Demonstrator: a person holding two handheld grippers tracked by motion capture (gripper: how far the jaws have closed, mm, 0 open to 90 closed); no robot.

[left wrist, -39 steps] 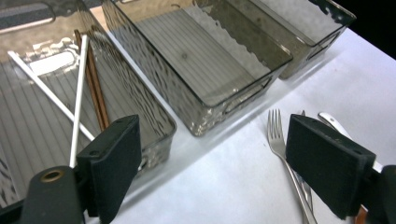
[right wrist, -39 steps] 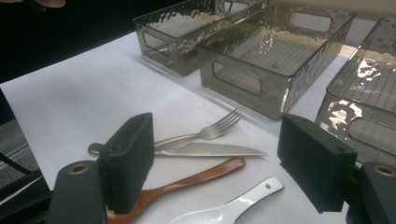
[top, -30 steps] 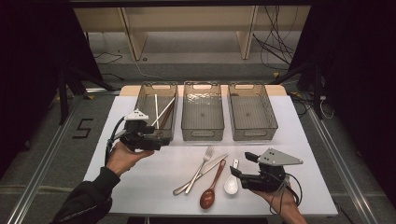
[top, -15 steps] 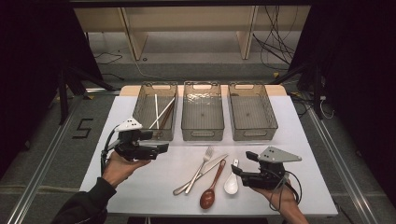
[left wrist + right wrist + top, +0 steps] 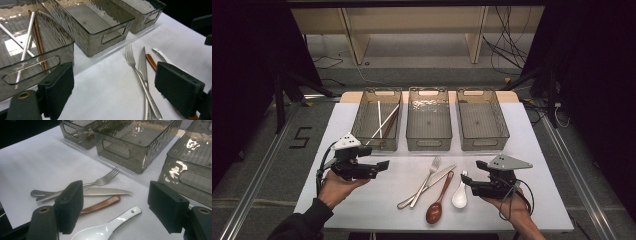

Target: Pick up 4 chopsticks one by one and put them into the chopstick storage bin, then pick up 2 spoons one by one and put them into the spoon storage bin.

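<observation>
your left gripper (image 5: 384,164) hangs over the bare white table (image 5: 377,200) just in front of the left bin (image 5: 377,120), jaws spread wide with nothing between them; in the left gripper view the gap frames the fork (image 5: 140,75) and knife (image 5: 143,67) farther off. your right gripper (image 5: 466,182) sits low at the table's near right, jaws likewise released and empty, just beside the white spoon (image 5: 459,194); in the right gripper view that spoon's handle (image 5: 120,218) lies between the two pads without touching either. the fork (image 5: 426,176) and knife (image 5: 432,181) lie crossed at mid-table, the brown spoon (image 5: 438,202) next to them, the white spoon on its right. the left bin holds white and brown chopsticks (image 5: 384,122) leaning crosswise. the middle bin (image 5: 428,120) and right bin (image 5: 481,120) stand in a row beside it.
</observation>
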